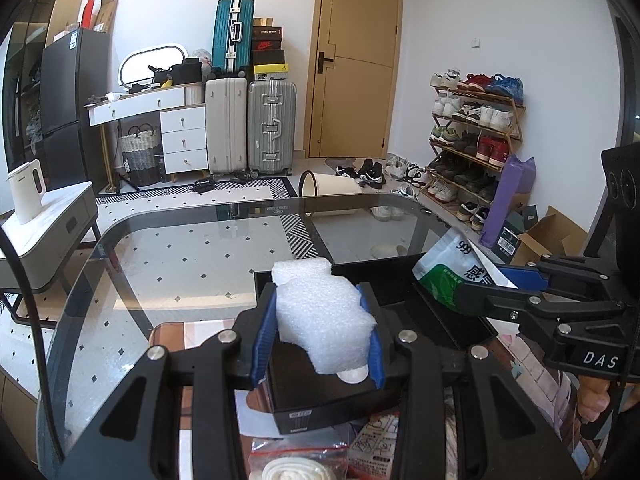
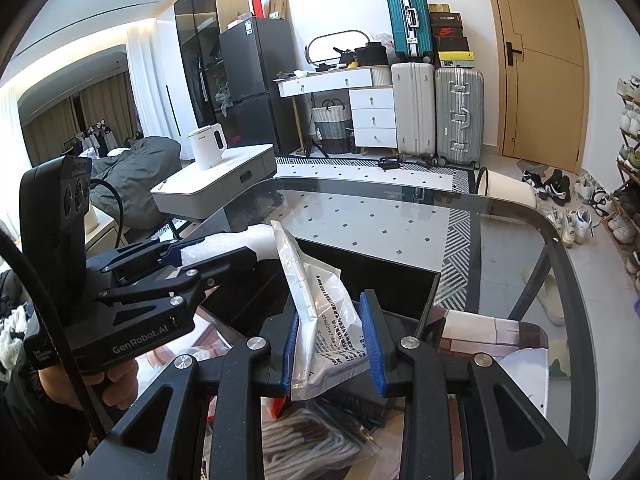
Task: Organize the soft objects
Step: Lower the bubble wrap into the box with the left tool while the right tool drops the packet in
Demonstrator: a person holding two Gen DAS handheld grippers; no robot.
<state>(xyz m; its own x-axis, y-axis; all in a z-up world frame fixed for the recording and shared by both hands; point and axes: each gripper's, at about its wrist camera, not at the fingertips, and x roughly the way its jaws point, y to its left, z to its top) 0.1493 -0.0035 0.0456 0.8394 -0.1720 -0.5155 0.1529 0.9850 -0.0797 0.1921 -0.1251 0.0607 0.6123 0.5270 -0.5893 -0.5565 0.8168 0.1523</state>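
Left gripper (image 1: 320, 332): jaws clamped on a white foam piece (image 1: 320, 316), blue pads pressed into both its sides.
Foam piece: lifted clear, above a small black box (image 1: 320, 404) on the bench (image 1: 180, 264).
Right gripper (image 2: 332, 340): jaws closed on a flat plastic packet (image 2: 320, 308), pinched near its lower end, upper end sticking up and leaning left.
Packet, from the left wrist view: green and white printed face, held above the black tray (image 1: 440, 312).
Near edge of bench: clear bag of white cord (image 2: 308, 444) below both grippers, printed paper beside it.
Black tray: flat on the bench, just beyond the small black box.
Bench: dark glass top with rounded corners, patterned floor visible through it.
Beyond bench: tipped-over white bin (image 1: 328, 186) on the floor, suitcases (image 1: 250, 124) against the far wall, shoe rack (image 1: 472, 136) at the right.
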